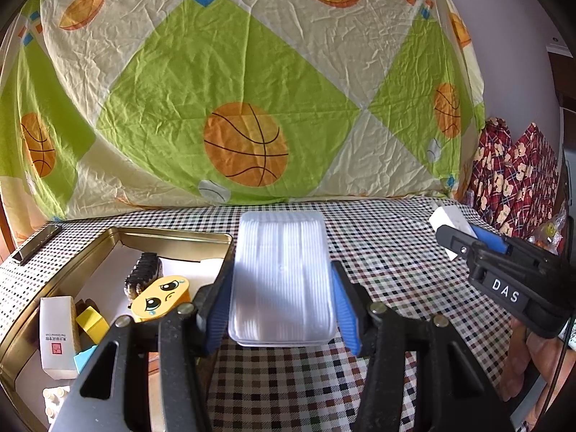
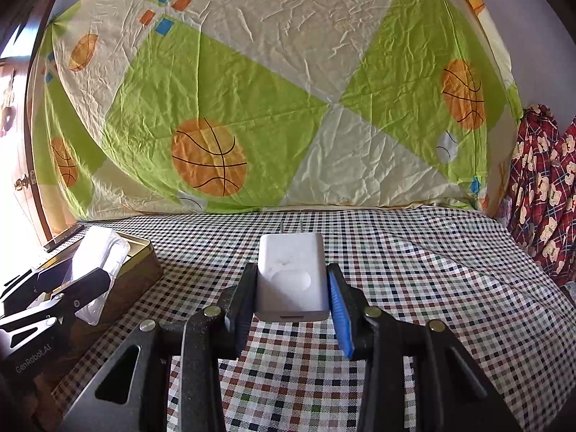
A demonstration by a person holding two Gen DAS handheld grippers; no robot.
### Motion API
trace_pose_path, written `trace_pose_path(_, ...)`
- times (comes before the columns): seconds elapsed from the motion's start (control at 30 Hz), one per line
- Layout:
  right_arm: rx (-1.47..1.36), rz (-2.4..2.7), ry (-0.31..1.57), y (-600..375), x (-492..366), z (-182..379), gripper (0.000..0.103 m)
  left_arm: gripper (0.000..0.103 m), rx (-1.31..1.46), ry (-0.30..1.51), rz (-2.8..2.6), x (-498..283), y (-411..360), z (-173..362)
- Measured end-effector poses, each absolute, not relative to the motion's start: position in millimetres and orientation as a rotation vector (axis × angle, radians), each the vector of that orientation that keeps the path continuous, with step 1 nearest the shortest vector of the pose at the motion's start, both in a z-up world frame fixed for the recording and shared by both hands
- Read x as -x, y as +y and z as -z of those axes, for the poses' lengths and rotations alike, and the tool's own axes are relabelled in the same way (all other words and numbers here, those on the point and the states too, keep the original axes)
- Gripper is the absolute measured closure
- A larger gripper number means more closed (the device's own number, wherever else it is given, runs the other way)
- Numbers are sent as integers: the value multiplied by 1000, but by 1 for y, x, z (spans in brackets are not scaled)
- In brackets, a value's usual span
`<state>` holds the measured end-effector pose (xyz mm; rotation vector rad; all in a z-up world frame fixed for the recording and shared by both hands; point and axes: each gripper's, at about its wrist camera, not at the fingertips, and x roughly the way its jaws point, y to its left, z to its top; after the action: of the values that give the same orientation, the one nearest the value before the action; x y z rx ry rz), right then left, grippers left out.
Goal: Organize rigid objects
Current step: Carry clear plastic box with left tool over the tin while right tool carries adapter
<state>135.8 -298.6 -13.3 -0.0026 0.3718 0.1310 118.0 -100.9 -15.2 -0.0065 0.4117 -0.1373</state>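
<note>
A: L gripper (image 1: 282,302)?
B: Clamped on clear plastic box (image 1: 282,277), held between pads. Gold tin (image 1: 172,237) just left of jaws.
A: R gripper (image 2: 292,298)?
B: Pinching white charger (image 2: 292,277), prongs fwd. Body reads "DAS"; L one reads "GenRobot.AI".

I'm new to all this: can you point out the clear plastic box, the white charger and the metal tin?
clear plastic box (image 1: 282,277), left wrist view, middle of its ribbed top.
white charger (image 2: 292,275), right wrist view, centre of its upper face.
metal tin (image 1: 172,234), left wrist view, far rim.
</note>
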Motion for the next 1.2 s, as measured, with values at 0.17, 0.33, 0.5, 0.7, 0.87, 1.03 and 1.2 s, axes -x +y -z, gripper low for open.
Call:
trace_pose_path(0.17, -3, -124, 338, -301, -125, 11, 63, 52, 11, 397, 137, -111, -98, 14)
trace_pose_path(0.33, -12, -119, 318, -304, -117, 10, 63, 52, 7, 379, 136, -104, -96, 14)
trace_pose_path(0.5, -6, -115, 284, -302, -108, 9, 63, 52, 1, 358, 132, -96, -95, 13)
trace_pose_path(0.7, -6, -134, 273, -301, -103, 8, 63, 52, 2, 345, 140, -91, -92, 12)
trace_pose_path(0.87, 1, -135, 273, -295, -101, 9, 63, 52, 3, 326, 134, -84, -89, 10)
trace_pose_path(1.03, -2, -155, 276, -287, -98, 9, 63, 52, 7, 319, 131, -82, -87, 9)
trace_pose_path(1.2, 4, -185, 279, -274, -96, 9, 63, 52, 19, 309, 124, -79, -84, 8)
